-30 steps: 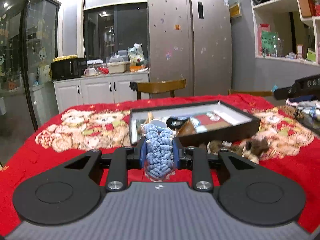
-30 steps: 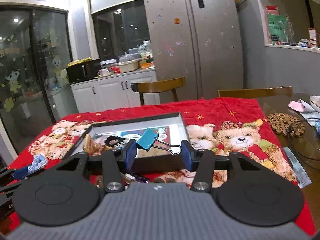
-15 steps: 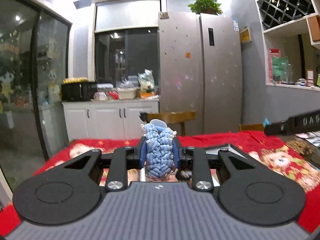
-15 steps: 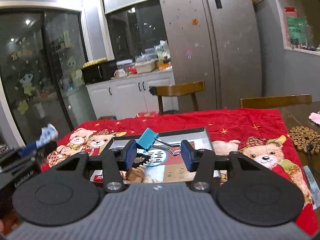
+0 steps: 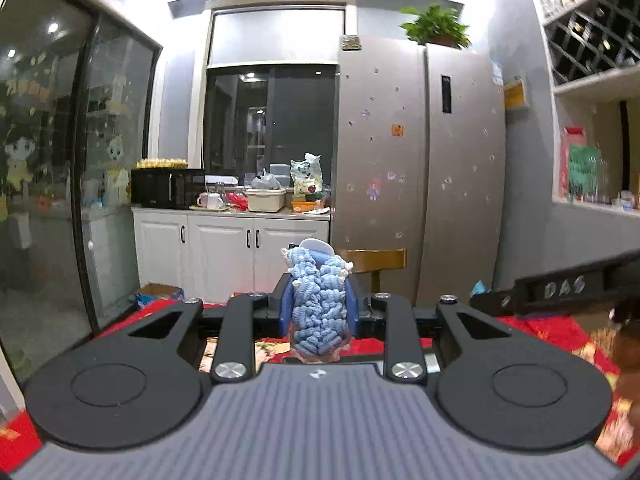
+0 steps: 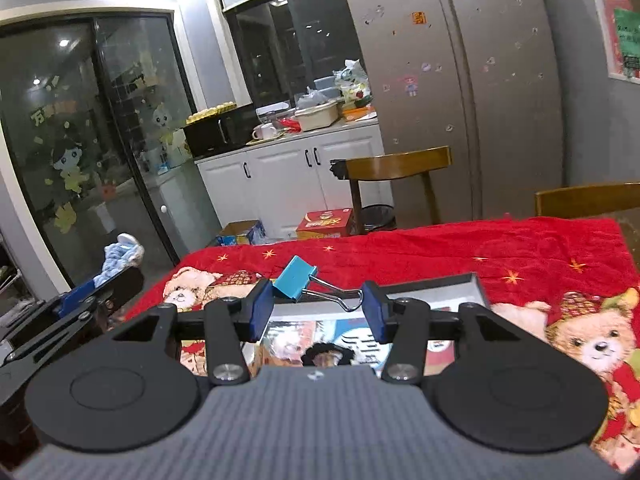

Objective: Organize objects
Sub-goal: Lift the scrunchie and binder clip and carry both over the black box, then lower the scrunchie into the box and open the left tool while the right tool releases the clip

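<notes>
My left gripper (image 5: 318,306) is shut on a light blue crocheted toy (image 5: 318,308), held upright above the red table with its top poking out past the pads. In the right wrist view that same toy (image 6: 118,258) and left gripper (image 6: 86,294) appear at the far left. Between the blue pads of my right gripper (image 6: 318,310) a blue binder clip (image 6: 295,279) is clamped, its wire handles against the right pad. Below it lies the black-framed tray (image 6: 476,284), with printed cards and a dark item inside.
A red teddy-bear cloth (image 6: 440,246) covers the table. Wooden chairs (image 6: 396,166) stand at its far side, with boxes (image 6: 326,222) on the floor, white cabinets and a grey fridge (image 5: 420,168) behind. The right gripper's body (image 5: 560,286) crosses the left view's right edge.
Both grippers rose and pulled away from the tray with their objects. The left view lost the tray and now faces the kitchen; the right view shifted leftward over the tray's far edge.
</notes>
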